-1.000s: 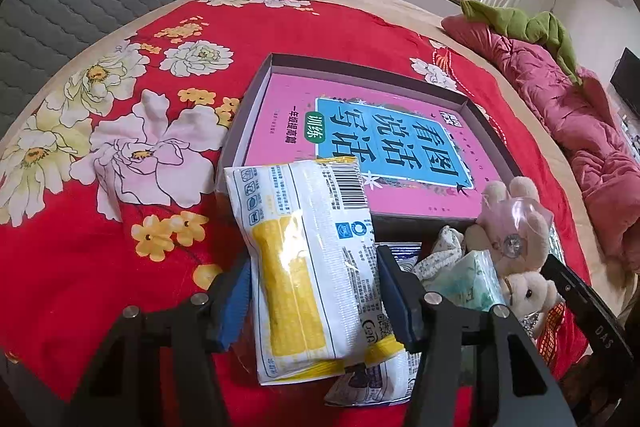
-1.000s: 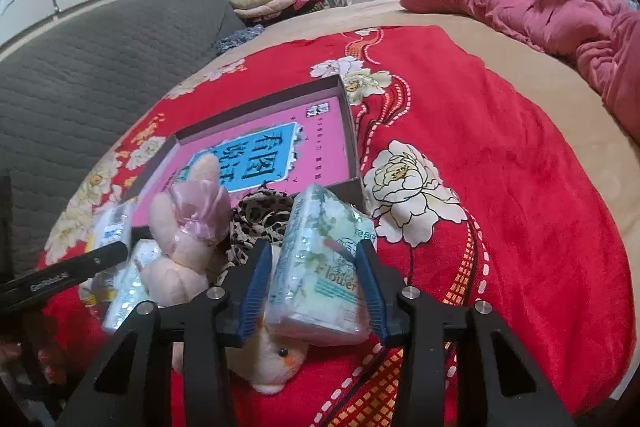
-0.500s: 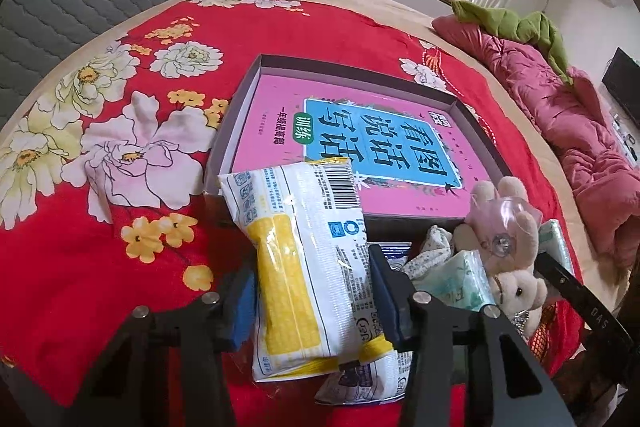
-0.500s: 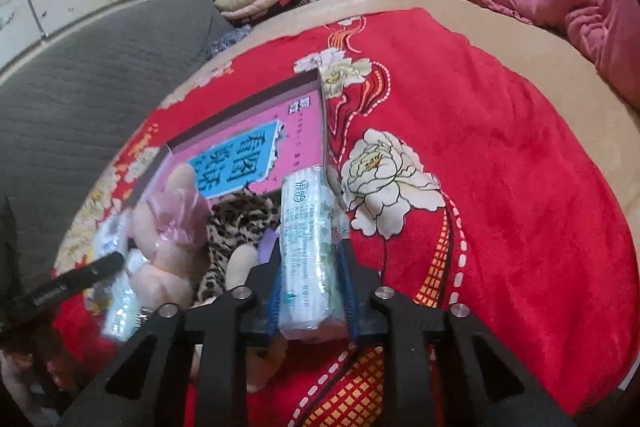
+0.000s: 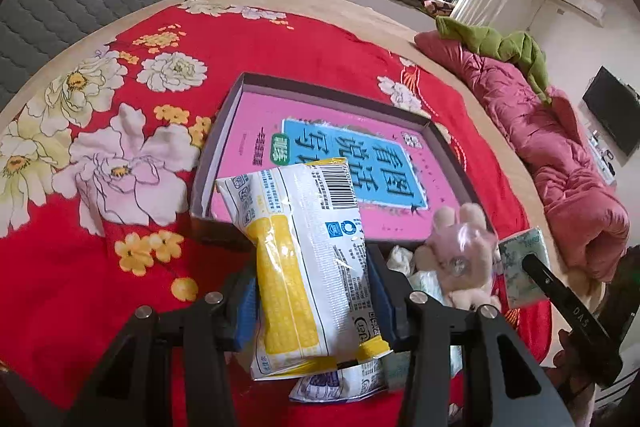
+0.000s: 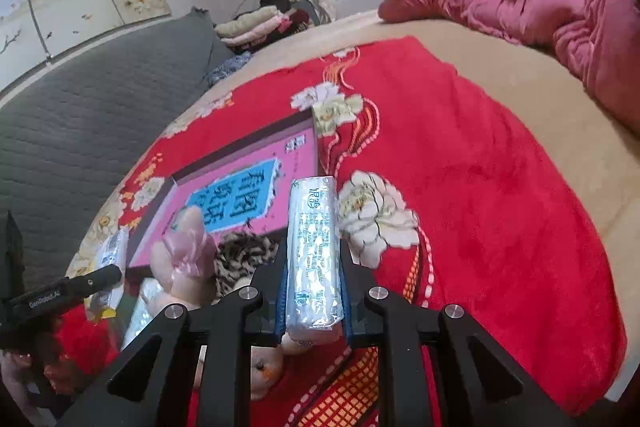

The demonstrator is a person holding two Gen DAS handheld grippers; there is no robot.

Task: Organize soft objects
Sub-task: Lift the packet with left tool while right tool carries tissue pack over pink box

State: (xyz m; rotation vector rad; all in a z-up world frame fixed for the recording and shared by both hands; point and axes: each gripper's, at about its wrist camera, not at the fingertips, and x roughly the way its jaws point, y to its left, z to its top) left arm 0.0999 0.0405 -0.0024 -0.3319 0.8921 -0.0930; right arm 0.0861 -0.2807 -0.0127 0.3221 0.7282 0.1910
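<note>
Red flowered blanket (image 5: 312, 59) covers the bed and carries all items. Shallow box (image 5: 224, 131), pink-lined, lies open at twelve o'clock from both tools; judged the intended receptacle. Soft toy (image 5: 460, 247) and leopard-print cloth (image 6: 244, 255) remain heaped outside the box's near edge, at three o'clock from the left tool. Left gripper (image 5: 316, 295) pinches a yellow-and-white packet (image 5: 304, 259) at its lower half, top end over the box's near edge. Right gripper (image 6: 314, 291) is pressed tight on a tissue pack (image 6: 314, 251), turned edge-up and clear of the heap.
</note>
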